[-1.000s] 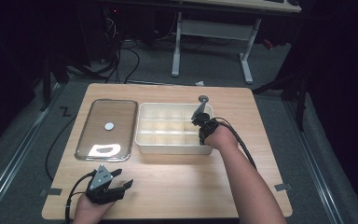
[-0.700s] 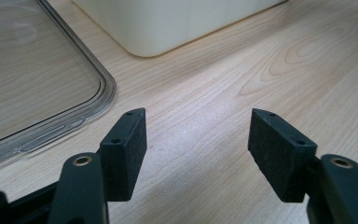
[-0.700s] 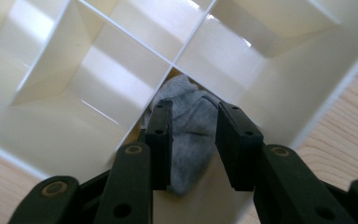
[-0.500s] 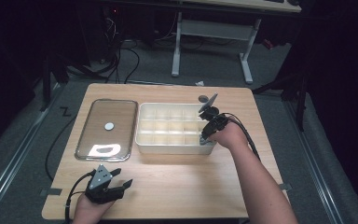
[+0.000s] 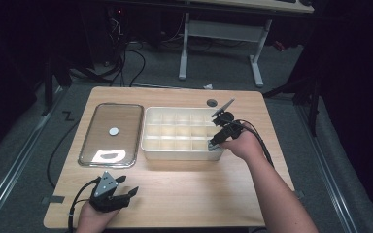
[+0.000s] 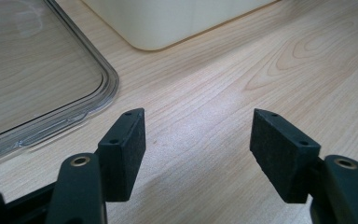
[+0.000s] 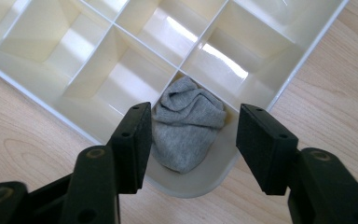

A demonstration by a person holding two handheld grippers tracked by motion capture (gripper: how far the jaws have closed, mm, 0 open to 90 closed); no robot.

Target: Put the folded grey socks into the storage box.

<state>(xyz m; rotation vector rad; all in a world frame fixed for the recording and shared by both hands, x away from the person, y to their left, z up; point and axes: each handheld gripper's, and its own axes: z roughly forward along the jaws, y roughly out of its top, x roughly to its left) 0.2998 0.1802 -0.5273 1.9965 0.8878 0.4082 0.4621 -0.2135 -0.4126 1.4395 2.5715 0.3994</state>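
Sock dropped into the corner slot, grip being let go

Left gripper [image 5: 128,192] is parked on the table [image 5: 184,194] near the clear lid [image 5: 110,133], jaws spread, nothing between them. In the organizer box [image 5: 179,150], the grey sock [image 7: 186,128] is sat in the near right corner compartment. Right gripper [image 7: 191,144] has just been opening, pads clear of it; a straight lift is probably best so the fabric isn't snagged.
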